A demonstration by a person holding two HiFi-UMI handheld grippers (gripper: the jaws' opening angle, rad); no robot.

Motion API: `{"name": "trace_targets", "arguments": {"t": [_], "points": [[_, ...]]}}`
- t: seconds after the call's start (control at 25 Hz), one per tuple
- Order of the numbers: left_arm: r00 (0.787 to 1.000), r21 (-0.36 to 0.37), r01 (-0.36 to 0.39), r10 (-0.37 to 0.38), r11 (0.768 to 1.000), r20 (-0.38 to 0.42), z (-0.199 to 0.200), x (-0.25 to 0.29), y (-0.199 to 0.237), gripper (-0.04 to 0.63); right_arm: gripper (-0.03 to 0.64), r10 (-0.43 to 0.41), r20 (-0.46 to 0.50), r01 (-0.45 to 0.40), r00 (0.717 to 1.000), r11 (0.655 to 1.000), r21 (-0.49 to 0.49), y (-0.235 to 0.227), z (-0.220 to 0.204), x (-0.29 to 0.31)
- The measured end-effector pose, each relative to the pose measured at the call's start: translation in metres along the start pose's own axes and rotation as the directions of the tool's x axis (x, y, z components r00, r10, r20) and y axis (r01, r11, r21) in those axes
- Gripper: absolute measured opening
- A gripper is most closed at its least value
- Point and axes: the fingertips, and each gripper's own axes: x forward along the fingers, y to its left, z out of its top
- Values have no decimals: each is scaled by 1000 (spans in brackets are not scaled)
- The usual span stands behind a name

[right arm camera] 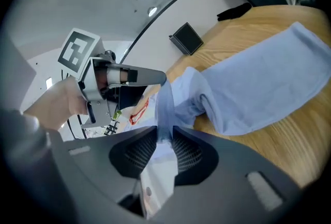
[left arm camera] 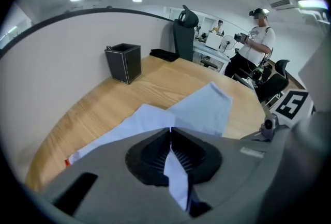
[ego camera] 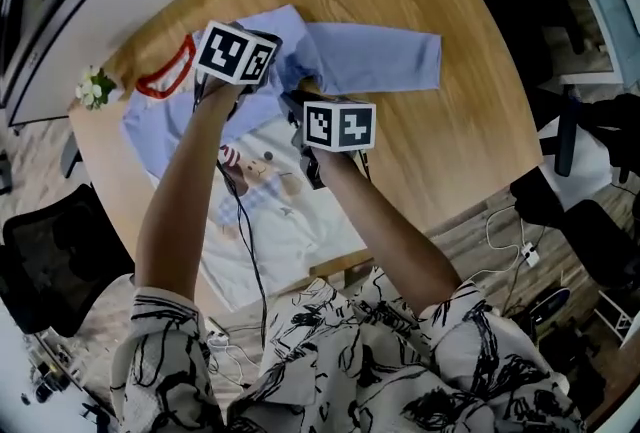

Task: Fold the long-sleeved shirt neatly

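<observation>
Left gripper (left arm camera: 170, 132) and right gripper (right arm camera: 165, 135) jaws each pinch shirt (ego camera: 390, 61) fabric. From the head view, the marker cubes (ego camera: 237, 52) hide both pinches and the arms (ego camera: 180, 211) cover part of the shirt's print (ego camera: 265, 171).

The right gripper (right arm camera: 165, 130) pinches a fold of the blue shirt (right arm camera: 182, 94), its sleeve (right arm camera: 258, 78) lying across the wooden table (right arm camera: 297, 132).

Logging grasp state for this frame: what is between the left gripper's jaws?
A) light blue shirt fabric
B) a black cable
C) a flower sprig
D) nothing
A: the left gripper has its jaws shut on a fold of the light blue shirt.
</observation>
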Motion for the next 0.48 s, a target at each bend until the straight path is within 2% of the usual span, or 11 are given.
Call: {"name": "trace_targets", "arguments": {"t": [0.12,0.28,0.4,0.44,0.48], "points": [[1000,-16,-2,1,1000,-27,-2,18,-1,15,147,-5,-9,5,1000,1000,23,-19,-4,-8],[1000,-68,-2,3,998,6,4,33,1,29,178,26,11,-26,1000,998,-49,-22,0,-36],[998,-100,-20,26,995,59,12,37,6,177,201,48,51,-41,998,991,-129,-21,8,-72],[996,-102,-25,33,994,79,16,36,8,213,213,41,67,-31,997,988,-150,-25,12,-84],[995,-98,-28,38,995,97,20,35,8,221,221,24,88,-9,996,986,-167,-31,18,-95]]}}
